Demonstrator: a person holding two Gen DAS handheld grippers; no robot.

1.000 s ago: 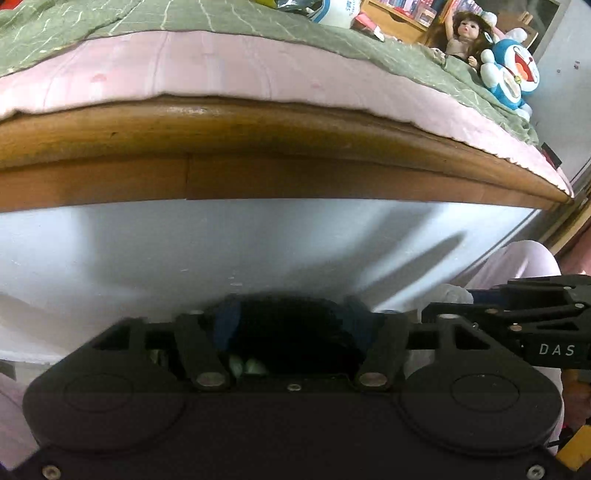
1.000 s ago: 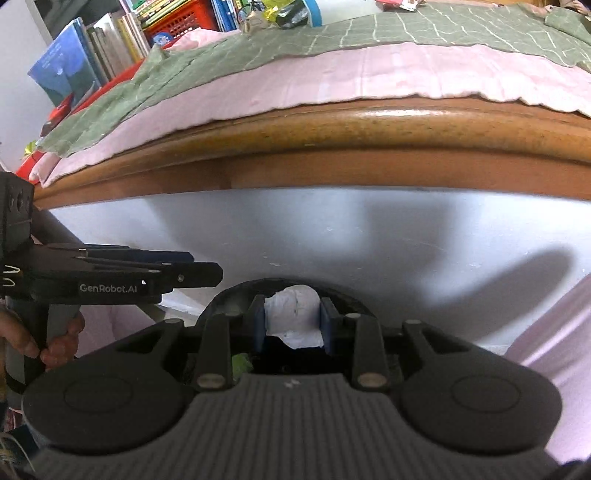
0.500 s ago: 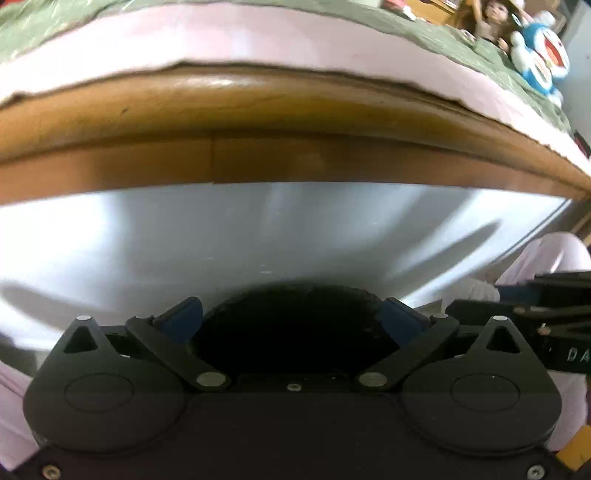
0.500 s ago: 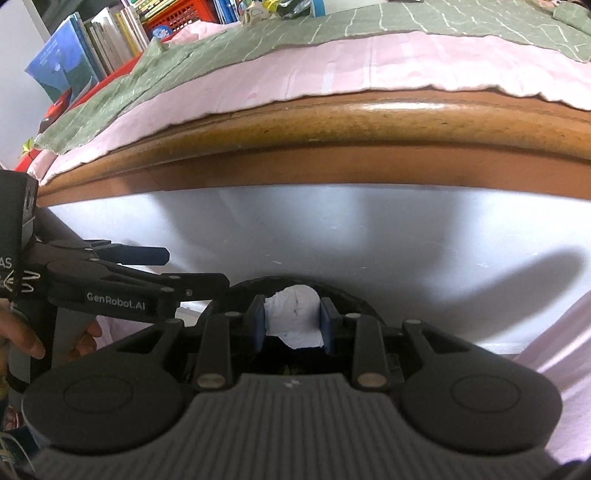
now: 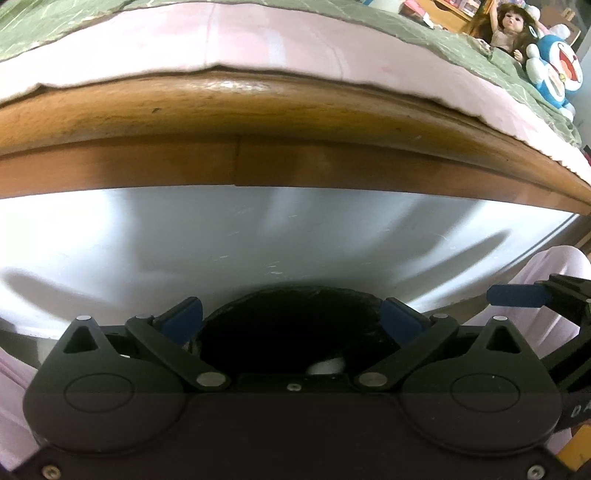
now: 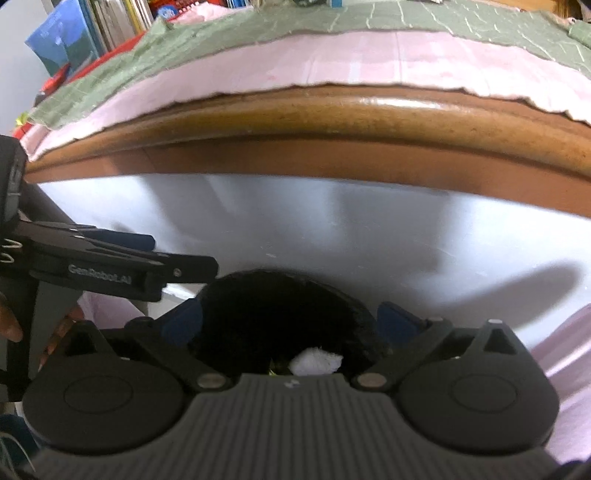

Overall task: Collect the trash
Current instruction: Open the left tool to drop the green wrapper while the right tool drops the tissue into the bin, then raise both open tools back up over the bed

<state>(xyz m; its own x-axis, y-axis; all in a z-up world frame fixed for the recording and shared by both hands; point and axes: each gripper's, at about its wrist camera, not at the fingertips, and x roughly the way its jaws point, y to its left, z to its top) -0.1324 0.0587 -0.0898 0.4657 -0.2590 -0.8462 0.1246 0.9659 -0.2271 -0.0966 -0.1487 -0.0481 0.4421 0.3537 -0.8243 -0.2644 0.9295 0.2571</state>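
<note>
A black trash bin [image 5: 288, 325] gapes right under both grippers, in front of the bed's white base panel [image 5: 258, 243]. My left gripper [image 5: 291, 314] stands open over the bin with nothing between its blue pads. The jaws of my right gripper [image 6: 291, 317] are opening wide. The crumpled white tissue [image 6: 314, 363] lies loose below them inside the bin [image 6: 280, 310], touching neither pad. A white scrap [image 5: 325, 367] also shows low in the bin in the left wrist view. Each gripper appears at the edge of the other's view.
The bed's wooden frame [image 5: 258, 122] runs across above the panel, topped by a pink sheet [image 6: 369, 62] and a green quilt [image 6: 424, 18]. A doll [image 5: 508, 26] and a blue plush toy [image 5: 554, 70] sit at the far right, books [image 6: 74, 44] at the left. A person's hand [image 6: 7, 325] holds the left gripper.
The right gripper's jaws have swung apart and the white tissue has dropped from between them into the bin. The left gripper's jaws went wide before that and have stayed so.
</note>
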